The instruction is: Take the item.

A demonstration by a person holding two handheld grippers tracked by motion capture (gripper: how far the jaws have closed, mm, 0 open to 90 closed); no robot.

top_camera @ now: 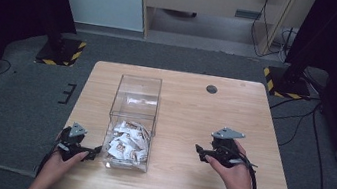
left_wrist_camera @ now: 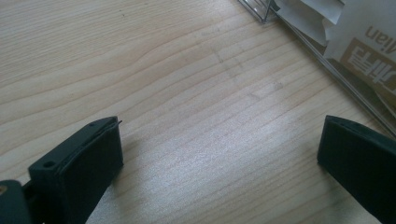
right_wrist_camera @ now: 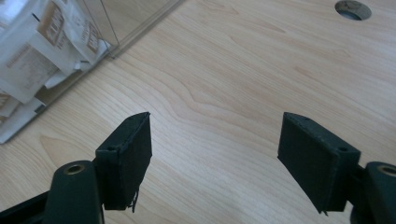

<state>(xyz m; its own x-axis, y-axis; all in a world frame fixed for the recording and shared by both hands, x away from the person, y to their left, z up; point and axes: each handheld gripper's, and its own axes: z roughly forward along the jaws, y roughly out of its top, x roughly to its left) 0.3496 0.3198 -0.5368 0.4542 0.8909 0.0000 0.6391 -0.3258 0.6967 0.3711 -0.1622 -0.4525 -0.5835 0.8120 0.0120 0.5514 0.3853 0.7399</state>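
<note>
A clear plastic box (top_camera: 133,119) stands on the wooden table (top_camera: 189,113), its near half holding several white sachets (top_camera: 127,141) with brown print. My left gripper (top_camera: 93,152) rests low on the table just left of the box, jaws wide apart with bare wood between them (left_wrist_camera: 219,140); the box wall and sachets (left_wrist_camera: 369,51) sit at the upper right of its view. My right gripper (top_camera: 199,153) hovers to the right of the box, pointing toward it, open with nothing between its pads (right_wrist_camera: 217,149). The box corner (right_wrist_camera: 112,51) lies upper left there.
A round cable hole (top_camera: 212,89) sits in the table's far side, also seen as the hole (right_wrist_camera: 352,9) at the right gripper view's top. Two black stands with yellow-striped bases (top_camera: 62,51) flank the table on the floor.
</note>
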